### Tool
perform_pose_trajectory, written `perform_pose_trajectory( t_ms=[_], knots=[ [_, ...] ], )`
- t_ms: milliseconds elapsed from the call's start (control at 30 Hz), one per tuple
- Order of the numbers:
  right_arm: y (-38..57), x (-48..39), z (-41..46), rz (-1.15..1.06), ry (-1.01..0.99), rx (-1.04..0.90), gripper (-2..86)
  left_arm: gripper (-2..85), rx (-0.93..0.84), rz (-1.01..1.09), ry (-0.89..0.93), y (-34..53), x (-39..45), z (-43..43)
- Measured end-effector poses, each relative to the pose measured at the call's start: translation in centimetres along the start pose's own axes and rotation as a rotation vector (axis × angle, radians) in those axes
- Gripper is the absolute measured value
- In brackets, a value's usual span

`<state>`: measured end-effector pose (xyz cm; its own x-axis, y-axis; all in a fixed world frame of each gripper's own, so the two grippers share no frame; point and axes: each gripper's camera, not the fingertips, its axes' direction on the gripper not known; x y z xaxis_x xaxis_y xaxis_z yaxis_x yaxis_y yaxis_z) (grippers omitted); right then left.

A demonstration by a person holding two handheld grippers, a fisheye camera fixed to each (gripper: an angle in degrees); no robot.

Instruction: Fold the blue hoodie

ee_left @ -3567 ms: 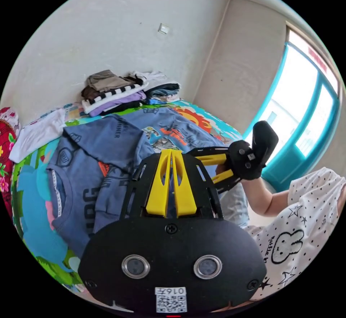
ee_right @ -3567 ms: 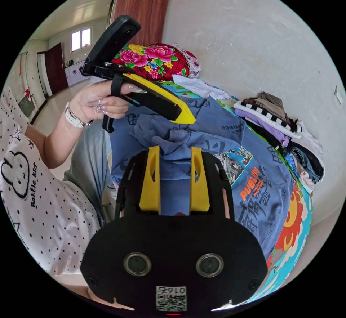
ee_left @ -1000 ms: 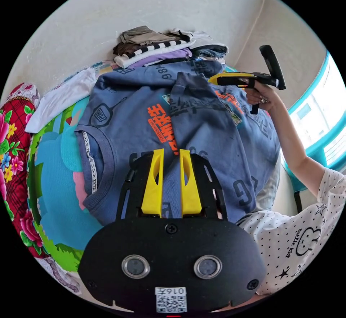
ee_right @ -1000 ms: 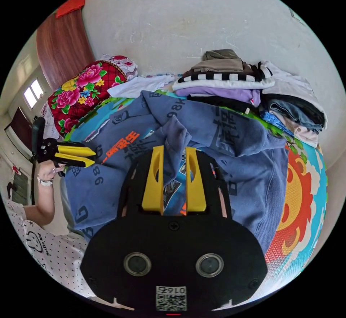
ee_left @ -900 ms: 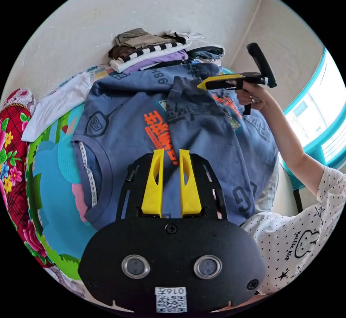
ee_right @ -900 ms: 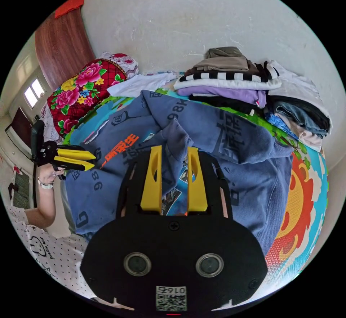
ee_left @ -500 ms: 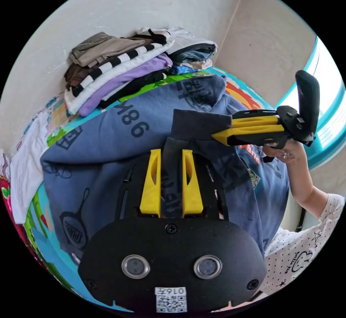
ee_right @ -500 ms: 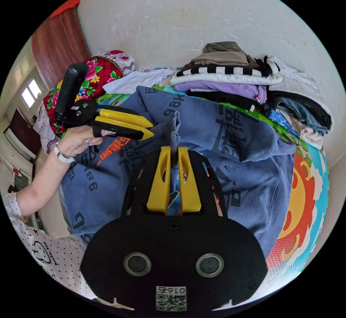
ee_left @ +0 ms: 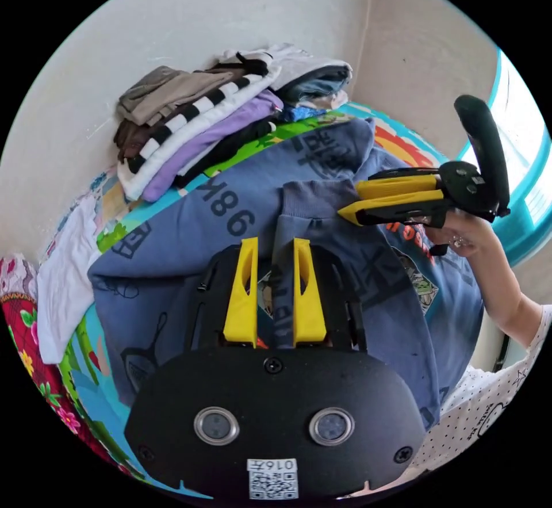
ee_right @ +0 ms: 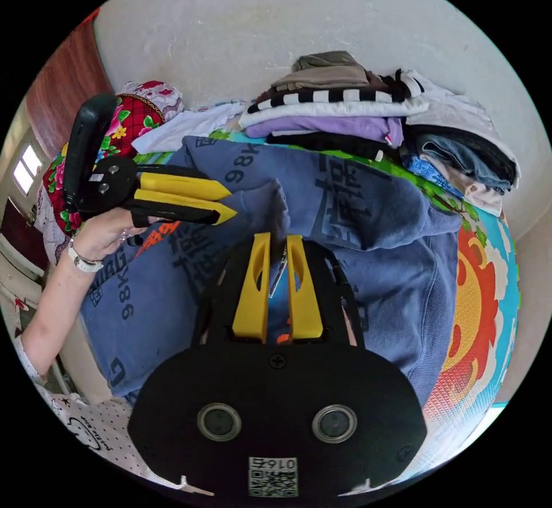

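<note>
Blue hoodie (ee_left: 172, 243) lies spread on the bed's cartoon-print sheet (ee_right: 477, 301), just beside the stack of folded clothes (ee_left: 195, 122) at the wall. A sleeve with its ribbed cuff (ee_left: 313, 197) is doubled over the body, toward that stack. Left hand-held gripper (ee_left: 274, 289): jaws slightly parted, sleeve fabric running between them; firm grip unconfirmed. Right hand-held gripper (ee_right: 277, 286): jaws near-closed around a raised fabric ridge; contact cannot be told. Judged step: sleeve fold-in. Next move calls for laying the sleeve flat and smoothing it.

Blue hoodie (ee_left: 172, 255) w/ dark print lies spread, sleeve folded across its middle.
</note>
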<state>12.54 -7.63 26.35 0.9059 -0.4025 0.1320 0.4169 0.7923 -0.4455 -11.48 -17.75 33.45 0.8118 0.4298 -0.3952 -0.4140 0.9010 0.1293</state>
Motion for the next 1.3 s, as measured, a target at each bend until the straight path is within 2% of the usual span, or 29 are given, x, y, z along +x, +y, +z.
perform_pose_trajectory(
  t_ms=[100, 233, 300, 467, 667, 867, 1000, 1167, 1300],
  knots=[
    [2.5, 0.0, -3.1, -0.019, -0.022, 0.086, 8.4, 7.9, 0.093, -0.02, -0.061, 3.7, -1.4, -5.8],
    [9.2, -4.6, -7.8, -0.282, -0.117, 0.149, 7.6, 8.0, -0.011, 0.081, 0.063, 13.0, -1.4, -11.6],
    [12.9, -7.0, -8.7, -0.37, -0.149, 0.177, 7.5, 9.8, 0.026, 0.088, 0.09, 17.6, -1.2, -13.6],
    [20.6, -12.0, -8.6, -0.46, -0.197, 0.178, 8.6, 10.1, -0.063, 0.044, 0.07, 27.0, -0.3, -16.7],
    [25.1, -14.4, -6.5, -0.461, -0.223, 0.098, 11.0, 11.0, -0.198, 0.023, 0.08, 30.9, 0.8, -15.4],
    [26.6, -15.0, -6.4, -0.505, -0.256, 0.054, 10.5, 9.2, -0.166, -0.034, 0.16, 32.8, -0.2, -14.6],
    [27.2, -15.6, -5.8, -0.521, -0.35, 0.045, 9.8, 7.2, -0.14, -0.036, 0.192, 33.7, -0.6, -15.1],
    [27.8, -16.1, -5.1, -0.515, -0.263, 0.065, 6.4, 3.8, -0.117, 0.059, 0.166, 35.0, 0.4, -15.9],
    [28.1, -15.3, -5.4, -0.524, -0.302, 0.064, 3.4, 2.1, -0.103, 0.103, 0.168, 35.4, 0.6, -16.6]
  ],
)
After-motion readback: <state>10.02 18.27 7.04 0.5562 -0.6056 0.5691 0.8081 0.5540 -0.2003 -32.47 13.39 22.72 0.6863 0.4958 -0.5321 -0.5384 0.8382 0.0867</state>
